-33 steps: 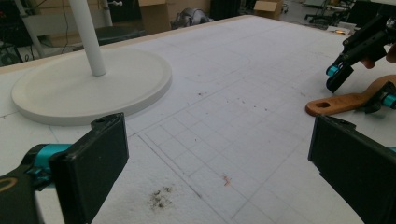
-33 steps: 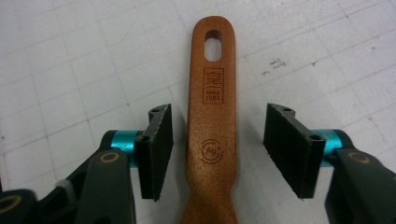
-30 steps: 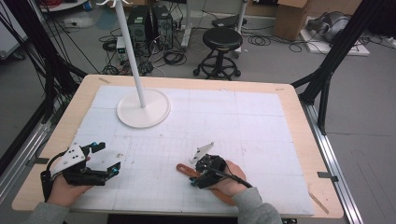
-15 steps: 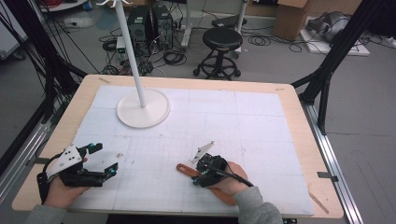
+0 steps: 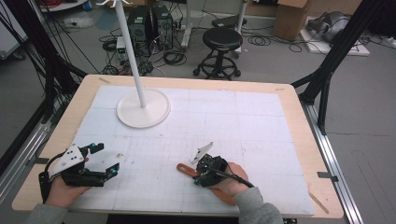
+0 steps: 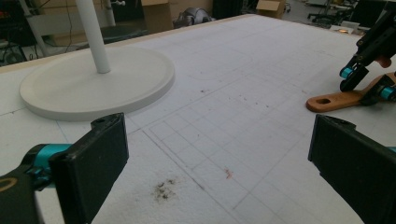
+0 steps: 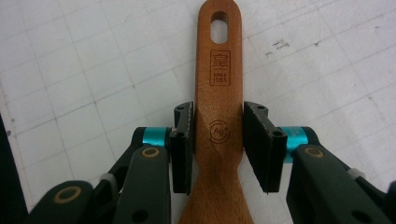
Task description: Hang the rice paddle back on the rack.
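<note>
On the near right of the white gridded mat lies a brown wooden spatula, its handle with a hanging hole, a stamped crest reading "SINCE 1983" and a round "Ag+" mark. Straddling it, the right gripper has been closing, its pads at the handle's edges. Well apart to the left, the left gripper stands wide open and empty. Farther back a white stand base sits on the wood-edged table; beyond are a black stool and floor cables
</note>
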The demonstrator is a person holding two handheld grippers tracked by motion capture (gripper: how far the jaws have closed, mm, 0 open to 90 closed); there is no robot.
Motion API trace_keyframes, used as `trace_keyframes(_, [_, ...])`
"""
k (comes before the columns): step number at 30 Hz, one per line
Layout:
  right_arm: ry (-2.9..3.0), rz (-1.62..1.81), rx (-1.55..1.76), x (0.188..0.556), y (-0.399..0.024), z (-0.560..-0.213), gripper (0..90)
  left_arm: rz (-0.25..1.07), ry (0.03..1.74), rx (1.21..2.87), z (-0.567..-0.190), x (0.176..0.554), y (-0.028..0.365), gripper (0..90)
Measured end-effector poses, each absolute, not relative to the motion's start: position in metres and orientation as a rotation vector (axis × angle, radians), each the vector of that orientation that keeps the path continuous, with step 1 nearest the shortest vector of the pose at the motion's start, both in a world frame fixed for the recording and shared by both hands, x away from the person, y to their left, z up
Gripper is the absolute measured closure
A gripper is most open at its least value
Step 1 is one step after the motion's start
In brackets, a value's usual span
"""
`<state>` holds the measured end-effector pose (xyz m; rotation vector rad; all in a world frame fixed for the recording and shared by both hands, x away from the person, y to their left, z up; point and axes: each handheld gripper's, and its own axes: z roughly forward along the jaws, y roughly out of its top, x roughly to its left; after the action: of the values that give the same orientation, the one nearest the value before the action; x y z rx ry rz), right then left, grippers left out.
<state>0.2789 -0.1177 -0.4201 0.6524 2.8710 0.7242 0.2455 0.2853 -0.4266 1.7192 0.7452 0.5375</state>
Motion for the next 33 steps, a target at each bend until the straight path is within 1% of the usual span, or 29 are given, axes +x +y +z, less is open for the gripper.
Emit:
trace_keyframes(17, [2.859,0.772,0.611,0.279,-0.120,-0.418,64.0,0.549,0.751,1.727,-0.427,0.242,0.289,5.6])
trace_keyframes(33, [2.737,0.969,0.639,0.274,-0.142,-0.390,64.1,0.555,0.751,1.741,-0.427,0.241,0.288,5.6])
